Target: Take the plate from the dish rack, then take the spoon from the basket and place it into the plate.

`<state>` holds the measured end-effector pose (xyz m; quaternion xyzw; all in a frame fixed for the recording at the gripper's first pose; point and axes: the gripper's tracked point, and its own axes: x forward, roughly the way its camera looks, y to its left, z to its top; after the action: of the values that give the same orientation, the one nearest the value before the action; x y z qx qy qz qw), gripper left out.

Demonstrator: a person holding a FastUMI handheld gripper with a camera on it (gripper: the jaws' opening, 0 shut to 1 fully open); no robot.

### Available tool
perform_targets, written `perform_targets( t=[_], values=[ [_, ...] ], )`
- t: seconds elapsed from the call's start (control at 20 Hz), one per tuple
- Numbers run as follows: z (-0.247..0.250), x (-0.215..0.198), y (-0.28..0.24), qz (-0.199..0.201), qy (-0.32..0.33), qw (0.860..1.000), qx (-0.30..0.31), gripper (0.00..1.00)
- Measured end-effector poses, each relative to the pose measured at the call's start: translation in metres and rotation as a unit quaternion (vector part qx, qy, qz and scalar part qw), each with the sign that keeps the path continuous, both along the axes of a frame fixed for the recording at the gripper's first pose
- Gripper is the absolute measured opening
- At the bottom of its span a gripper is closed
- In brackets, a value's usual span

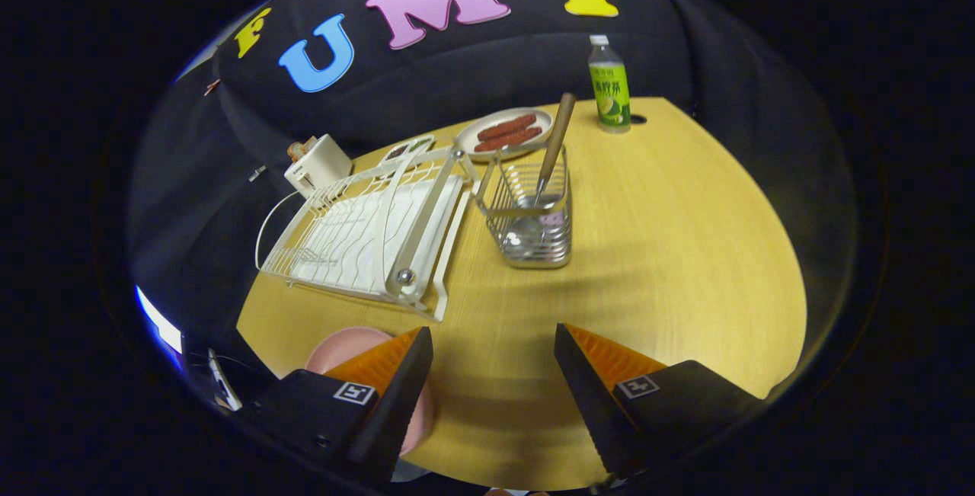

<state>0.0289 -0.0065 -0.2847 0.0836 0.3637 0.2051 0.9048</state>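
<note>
The claw point(493, 344) hangs spread over the worktop point(670, 252), plate point(343, 347) under one finger (spoon point(550, 149) upright in the basket point(529, 218)).

The table point(647, 252) is showing a yellow wood-grain pattern, and the dish rack point(366, 233) is appearing white. The plate point(346, 347) is showing pink, while the basket point(529, 222) is presenting silver wire around a spoon point(552, 149) with a brown handle. The bottle point(609, 88) is carrying a green label, and the dish point(506, 134) beyond the basket is holding reddish-brown sausages point(509, 132).
</note>
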Motion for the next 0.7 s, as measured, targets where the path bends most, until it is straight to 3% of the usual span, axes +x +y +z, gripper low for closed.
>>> perform_targets(
  t=[0.25,0.45,0.7],
  values=[
    [0.053,0.042,-0.014,0.019,-0.129,0.991,-0.031,0.98],
    [0.066,0.081,-0.006,0.023,-0.159,0.987,-0.024,0.98],
    [0.072,0.137,-0.008,-0.009,-0.177,0.984,-0.026,0.98]
  ],
)
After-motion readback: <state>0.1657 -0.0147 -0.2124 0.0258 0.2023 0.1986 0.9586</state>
